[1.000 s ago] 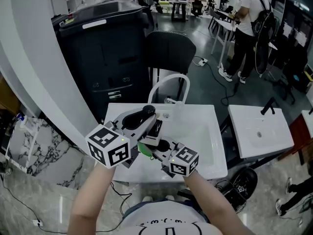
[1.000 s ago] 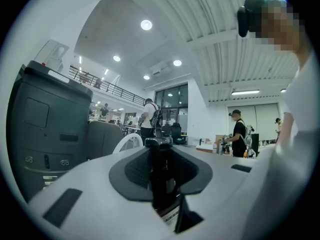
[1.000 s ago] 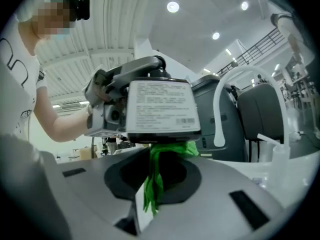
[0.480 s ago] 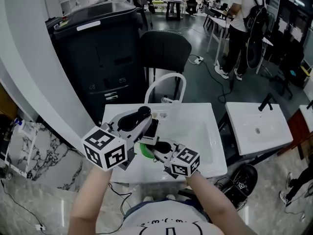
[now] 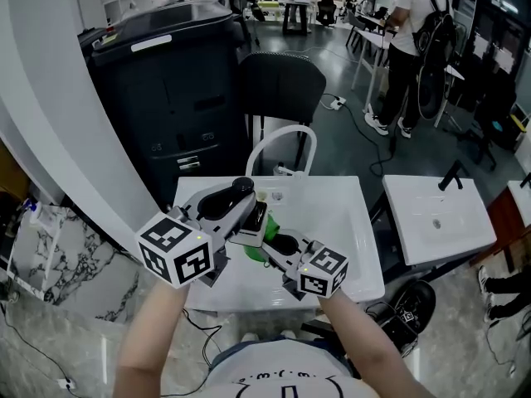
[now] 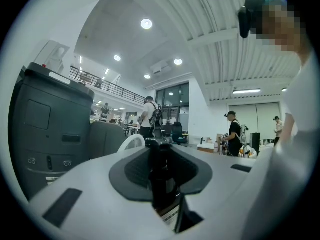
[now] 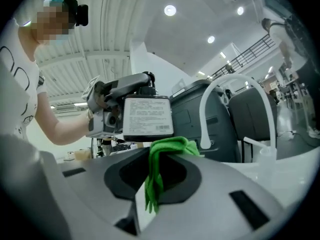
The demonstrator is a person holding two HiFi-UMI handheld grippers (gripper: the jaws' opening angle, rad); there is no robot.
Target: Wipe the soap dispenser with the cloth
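Where cloth overlaps it, soap dispenser is hidden.

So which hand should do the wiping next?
Right. The right tongs pinch the cloth just under the dispenser, so a small move would probably rub it. The left tongs are busy, clamped on the dispenser.

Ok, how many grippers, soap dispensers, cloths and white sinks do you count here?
grippers: 2 (left gripper, right gripper)
soap dispenser: 1
green cloth: 1
white sinks: 2
total: 6
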